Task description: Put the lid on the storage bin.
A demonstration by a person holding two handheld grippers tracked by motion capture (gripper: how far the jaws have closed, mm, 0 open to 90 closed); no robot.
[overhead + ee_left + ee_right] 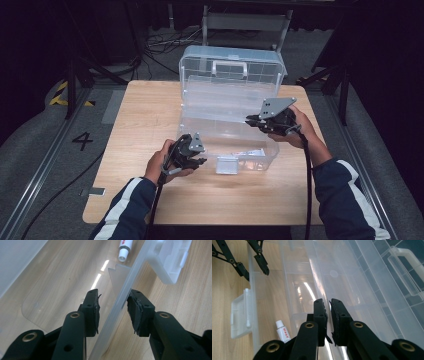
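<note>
My left tongs (112,312) straddle the clear box (227,107) front wall (130,282) unclamped; right tongs (329,322), at 3 o'clock, seem pinched on the tray edge (319,287); I lift slowly

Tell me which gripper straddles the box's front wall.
Left gripper: one jaw inside the front wall, one outside. Right gripper pinches the tray farther back.

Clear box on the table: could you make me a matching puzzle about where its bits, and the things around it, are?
Things:
1. white tube
2. latch
3. handle
4. left gripper

Places:
A. on the raised lid
B. jaws astride the box's front wall
C. lying inside the box
D. on the outside of the front wall

Pairs: 1-C, 2-D, 3-A, 4-B
</note>
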